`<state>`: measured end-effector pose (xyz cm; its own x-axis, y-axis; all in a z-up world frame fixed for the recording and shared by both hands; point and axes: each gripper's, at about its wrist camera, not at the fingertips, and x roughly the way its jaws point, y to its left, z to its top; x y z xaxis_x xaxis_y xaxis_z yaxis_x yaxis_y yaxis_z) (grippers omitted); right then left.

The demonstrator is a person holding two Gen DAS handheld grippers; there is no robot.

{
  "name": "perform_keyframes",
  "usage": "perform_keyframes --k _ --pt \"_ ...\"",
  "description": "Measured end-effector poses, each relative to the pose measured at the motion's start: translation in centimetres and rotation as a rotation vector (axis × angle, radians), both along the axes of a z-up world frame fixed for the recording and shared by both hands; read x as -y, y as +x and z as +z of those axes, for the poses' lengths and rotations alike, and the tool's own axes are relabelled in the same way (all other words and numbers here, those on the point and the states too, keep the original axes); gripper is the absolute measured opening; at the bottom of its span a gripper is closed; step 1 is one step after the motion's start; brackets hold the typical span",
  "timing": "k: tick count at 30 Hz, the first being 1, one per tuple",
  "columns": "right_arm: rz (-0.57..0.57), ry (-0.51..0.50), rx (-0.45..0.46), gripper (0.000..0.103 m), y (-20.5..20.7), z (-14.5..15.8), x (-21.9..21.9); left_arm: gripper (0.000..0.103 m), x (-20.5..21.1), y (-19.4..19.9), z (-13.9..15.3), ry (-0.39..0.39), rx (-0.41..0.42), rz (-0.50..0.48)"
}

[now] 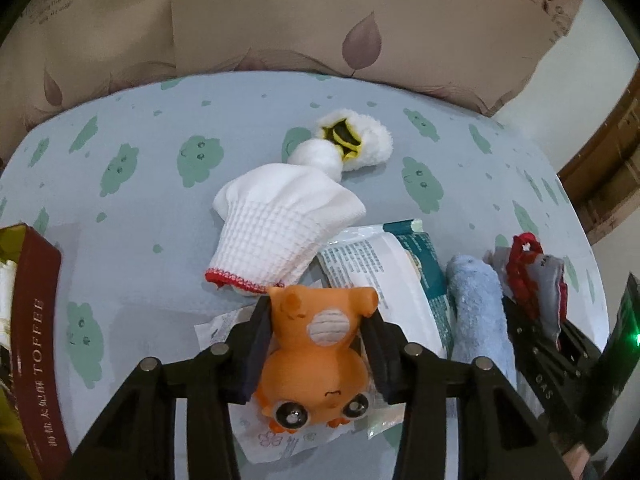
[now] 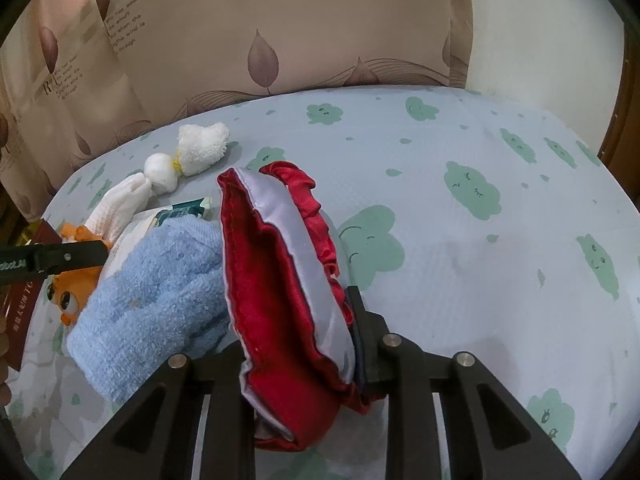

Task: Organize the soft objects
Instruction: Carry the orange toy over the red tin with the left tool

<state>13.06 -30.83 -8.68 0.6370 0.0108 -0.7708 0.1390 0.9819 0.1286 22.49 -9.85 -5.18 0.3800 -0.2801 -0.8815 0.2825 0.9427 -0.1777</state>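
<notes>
Left wrist view: squeezed the orange toy animal (image 1: 316, 364) in the left claw (image 1: 320, 312), low on the sheet beside the white glove (image 1: 276, 232). Probably called for a lift next. Toffee box (image 1: 32, 340) close on one side, blue towel (image 1: 476, 312) on the other.

Right wrist view: pinched the red and grey satin mask (image 2: 276, 272) in the right claw (image 2: 304, 320), above the sheet (image 2: 460, 260). Lots of bare room there.
</notes>
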Motion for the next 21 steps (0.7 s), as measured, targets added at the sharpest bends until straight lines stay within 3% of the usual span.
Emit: perform_keyframes --k 9,21 --pt "0.0 -0.005 -0.002 0.024 0.0 0.0 0.0 0.044 -1.5 -2.4 1.7 -0.027 0.046 -0.026" --pt "0.001 -0.014 -0.005 0.024 0.1 0.0 -0.2 0.044 -6.3 -5.4 4.4 -0.023 0.134 0.027"
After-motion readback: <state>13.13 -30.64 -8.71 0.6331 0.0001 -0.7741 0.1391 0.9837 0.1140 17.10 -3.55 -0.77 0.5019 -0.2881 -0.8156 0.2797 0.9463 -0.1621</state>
